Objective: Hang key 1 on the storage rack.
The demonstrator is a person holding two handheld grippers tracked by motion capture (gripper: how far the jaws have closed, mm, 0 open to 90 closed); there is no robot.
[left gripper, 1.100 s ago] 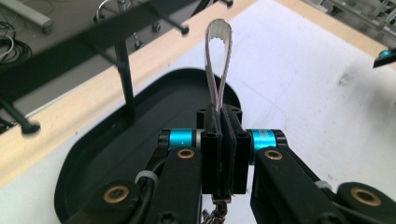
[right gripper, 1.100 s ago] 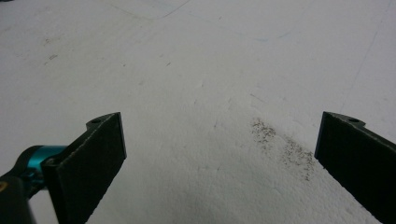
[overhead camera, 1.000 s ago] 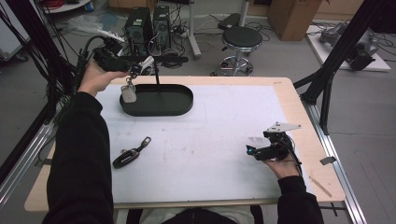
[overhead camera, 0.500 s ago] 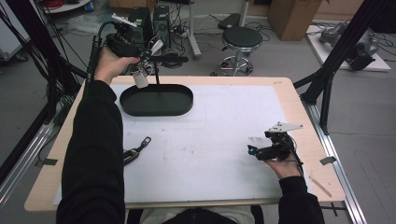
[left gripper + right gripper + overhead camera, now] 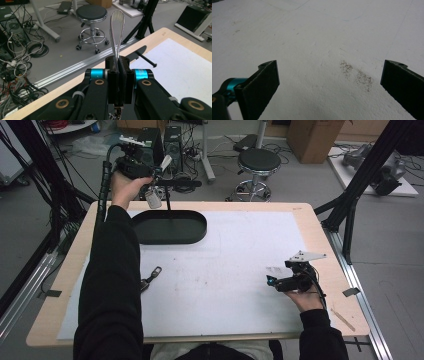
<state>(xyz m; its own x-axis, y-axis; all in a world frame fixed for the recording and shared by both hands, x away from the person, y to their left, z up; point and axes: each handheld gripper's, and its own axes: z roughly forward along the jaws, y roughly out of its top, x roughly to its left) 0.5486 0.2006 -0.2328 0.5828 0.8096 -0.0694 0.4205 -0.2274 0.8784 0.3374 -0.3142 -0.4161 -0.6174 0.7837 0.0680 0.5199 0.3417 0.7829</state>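
High view: black tray [image 5: 192, 234] holds an upright rod [image 5: 168, 206].

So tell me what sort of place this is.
Most likely a lab or workshop rigged for recording. A wooden table with a white mat sits inside a black frame, computer towers and loose cables crowd the concrete floor, and a rolling stool stands behind.

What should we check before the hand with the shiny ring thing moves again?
1. Left gripper shut on the wire loop: ok.
2. Keys hanging below it, above the black tray's far edge: ok.
3. Thin post standing in the tray, close to the keys: cannot tell if touching.
4. Right gripper open over the white mat, holding nothing: ok.
5. Other key fob lying on the mat, away from the tray: ok.
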